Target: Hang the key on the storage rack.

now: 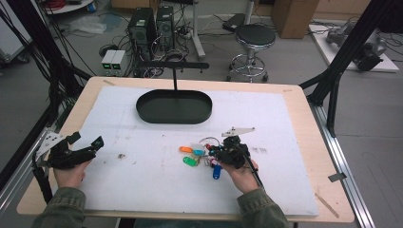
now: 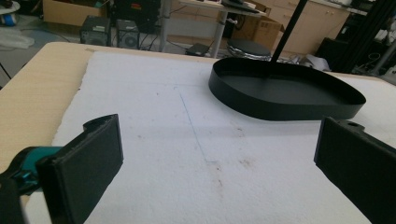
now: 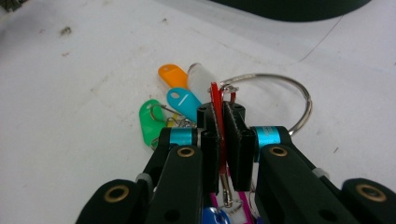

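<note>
Gripping one red tag (image 3: pixel 215 100) out of the key-tag bunch, with the black tray (image 1: pixel 174 107) empty as yet.

I judge this an early stage: my right gripper (image 3: pixel 219 116) has its jaws pressed onto the red tag, edge-on between the pads, but the bunch and its wire ring (image 3: pixel 280 95) lie on the white mat (image 1: pixel 157 180), near the middle and well short of the tray. Orange (image 3: pixel 172 75), blue (image 3: pixel 183 101) and green (image 3: pixel 151 122) tags fan out flat. My left gripper (image 1: pixel 78 151) hovers low at the mat's left edge, jaws spread wide, holding nothing, pointed toward the tray.
</note>
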`<state>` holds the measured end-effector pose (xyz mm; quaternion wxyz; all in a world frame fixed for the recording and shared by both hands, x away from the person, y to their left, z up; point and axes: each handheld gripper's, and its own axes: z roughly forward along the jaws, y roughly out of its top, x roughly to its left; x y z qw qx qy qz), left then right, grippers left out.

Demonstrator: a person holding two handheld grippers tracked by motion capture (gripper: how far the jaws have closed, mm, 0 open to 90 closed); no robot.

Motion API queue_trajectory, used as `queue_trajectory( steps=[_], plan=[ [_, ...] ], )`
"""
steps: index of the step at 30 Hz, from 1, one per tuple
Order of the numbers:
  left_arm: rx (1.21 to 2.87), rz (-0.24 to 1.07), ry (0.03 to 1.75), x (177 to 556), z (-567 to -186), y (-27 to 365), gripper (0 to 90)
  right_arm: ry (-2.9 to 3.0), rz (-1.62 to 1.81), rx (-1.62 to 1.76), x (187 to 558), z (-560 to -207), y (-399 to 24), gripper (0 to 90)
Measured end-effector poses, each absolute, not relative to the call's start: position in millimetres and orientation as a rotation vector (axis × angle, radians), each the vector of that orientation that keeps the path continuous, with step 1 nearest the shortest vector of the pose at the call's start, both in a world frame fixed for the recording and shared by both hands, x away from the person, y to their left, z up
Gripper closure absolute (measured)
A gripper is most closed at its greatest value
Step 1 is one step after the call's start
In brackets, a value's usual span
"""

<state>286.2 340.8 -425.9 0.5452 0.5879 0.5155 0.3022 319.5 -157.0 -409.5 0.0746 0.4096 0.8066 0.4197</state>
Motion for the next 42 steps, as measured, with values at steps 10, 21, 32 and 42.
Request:
queue_trajectory(
  steps=[10,21,32,42],
  plan=[
    [1.396,0.714,1.224,286.3,-426.0,340.7,1.7,2.360,1.324,1.189,312.3,-395.0,-160.0,85.2],
    [1.389,0.709,1.220,286.2,-425.9,340.5,1.7,2.325,1.353,1.152,309.8,-383.8,-163.2,85.3],
    [1.387,0.706,1.221,286.2,-425.8,340.6,1.7,2.286,1.388,1.124,311.5,-367.8,-165.0,85.3],
    [1.385,0.703,1.222,286.6,-425.9,340.6,1.7,2.261,1.429,1.084,317.0,-345.0,-160.2,85.3]
  ],
)
